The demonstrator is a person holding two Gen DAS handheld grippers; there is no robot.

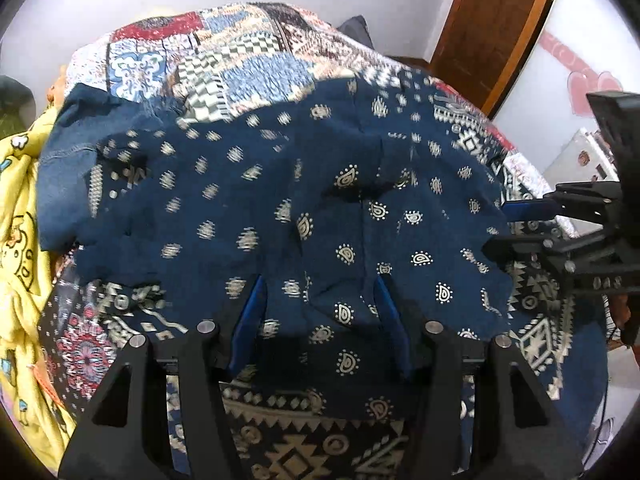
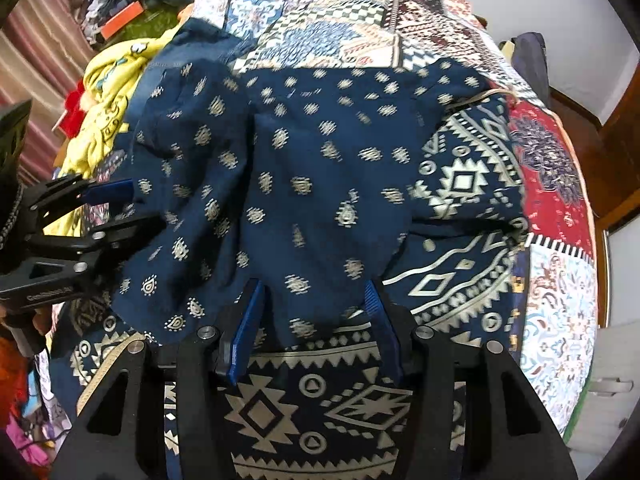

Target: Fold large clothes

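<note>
Blue-padded fingers of both my grippers stand apart over a navy printed garment (image 1: 280, 184) spread on a bed.

My left gripper (image 1: 320, 320) has its fingers wide, the garment's near edge lying loose between them, not pinched. My right gripper (image 2: 314, 320) is likewise spread, fabric between its pads, unclamped. Each gripper shows at the edge of the other's view, just beside the cloth. Under the garment lies a patchwork quilt (image 2: 320, 12); a yellow cloth (image 1: 16, 216) is heaped to my left.
</note>
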